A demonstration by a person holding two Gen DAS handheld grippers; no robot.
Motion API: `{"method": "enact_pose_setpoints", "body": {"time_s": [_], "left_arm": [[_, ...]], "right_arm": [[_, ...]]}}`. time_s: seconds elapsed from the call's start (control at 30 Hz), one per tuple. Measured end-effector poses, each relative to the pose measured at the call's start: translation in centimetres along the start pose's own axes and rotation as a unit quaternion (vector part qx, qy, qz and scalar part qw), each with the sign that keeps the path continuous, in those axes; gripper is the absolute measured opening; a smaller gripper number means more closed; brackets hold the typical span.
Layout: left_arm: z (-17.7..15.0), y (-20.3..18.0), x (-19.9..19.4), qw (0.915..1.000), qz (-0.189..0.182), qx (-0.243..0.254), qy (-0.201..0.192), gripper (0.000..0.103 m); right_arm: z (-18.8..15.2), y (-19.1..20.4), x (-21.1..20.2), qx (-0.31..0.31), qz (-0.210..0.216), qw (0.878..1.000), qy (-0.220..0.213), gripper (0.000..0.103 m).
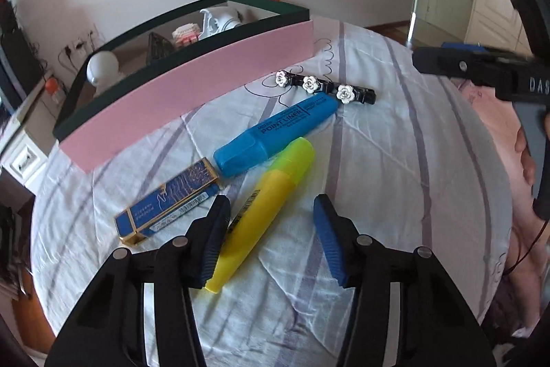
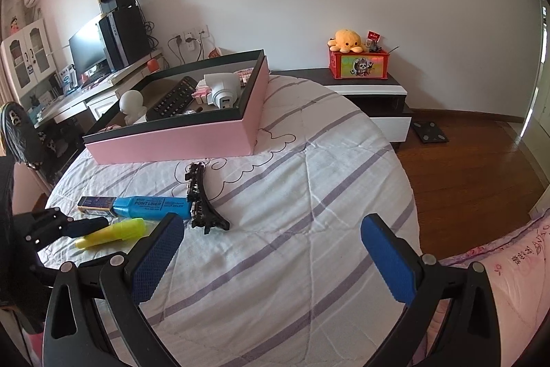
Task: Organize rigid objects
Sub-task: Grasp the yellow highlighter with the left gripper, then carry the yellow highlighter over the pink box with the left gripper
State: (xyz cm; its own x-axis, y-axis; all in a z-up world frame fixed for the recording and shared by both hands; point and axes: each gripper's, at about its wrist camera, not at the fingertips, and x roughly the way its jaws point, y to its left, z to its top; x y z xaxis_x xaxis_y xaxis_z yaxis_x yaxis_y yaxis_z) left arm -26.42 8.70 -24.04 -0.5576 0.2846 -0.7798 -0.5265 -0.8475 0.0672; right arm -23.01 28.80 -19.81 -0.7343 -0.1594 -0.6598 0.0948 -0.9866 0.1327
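A yellow highlighter [image 1: 275, 181] lies slanted on the striped bedsheet [image 1: 378, 160], its lower half between the jaws of my left gripper [image 1: 271, 205]. The left pad [image 1: 215, 239] is against the pen; the right pad stands clear of it, so the gripper is open. Just beyond lie a blue highlighter [image 1: 275, 133], a blue-and-gold carton [image 1: 168, 202] and a black hair clip with white flowers [image 1: 326, 88]. My right gripper [image 2: 275, 222] hovers open and empty over bare sheet, right of the clip [image 2: 202, 198] and both pens [image 2: 147, 206].
A pink box with a dark rim [image 2: 172, 140] stands at the bed's far side, holding a remote, a white figure and other items. Wooden floor [image 2: 464, 167] lies off the bed's right edge, beside a low cabinet [image 2: 371, 88]. A desk with a monitor [image 2: 86, 47] is at left.
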Motion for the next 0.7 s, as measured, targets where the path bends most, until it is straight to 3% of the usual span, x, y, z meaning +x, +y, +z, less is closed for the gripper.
{"method": "enact_pose_setpoints", "body": {"time_s": [0.07,0.13,0.27,0.43,0.7], "left_arm": [[0.3,0.1,0.2,0.9998,0.002,-0.021,0.004,0.048],[0.7,-0.2,0.6,0.9997,0.005,-0.024,0.004,0.033],[1.1,-0.4,1.1,0.9990,0.013,-0.041,-0.008,0.015],[0.4,1.7,-0.1,0.9948,0.042,-0.090,-0.023,0.015],[-0.4,4.0,-3.0,0.9906,0.067,-0.109,-0.046,0.015]], "right_arm": [[-0.1,0.0,0.1,0.000,-0.001,1.000,0.001,0.103],[-0.1,-0.1,0.3,0.003,-0.002,1.000,0.005,0.103],[-0.3,0.1,0.4,0.001,-0.005,1.000,0.009,0.103],[-0.5,0.6,0.6,-0.004,-0.003,1.000,0.014,0.103],[-0.4,1.7,1.4,-0.012,0.000,1.000,0.022,0.103]]}}
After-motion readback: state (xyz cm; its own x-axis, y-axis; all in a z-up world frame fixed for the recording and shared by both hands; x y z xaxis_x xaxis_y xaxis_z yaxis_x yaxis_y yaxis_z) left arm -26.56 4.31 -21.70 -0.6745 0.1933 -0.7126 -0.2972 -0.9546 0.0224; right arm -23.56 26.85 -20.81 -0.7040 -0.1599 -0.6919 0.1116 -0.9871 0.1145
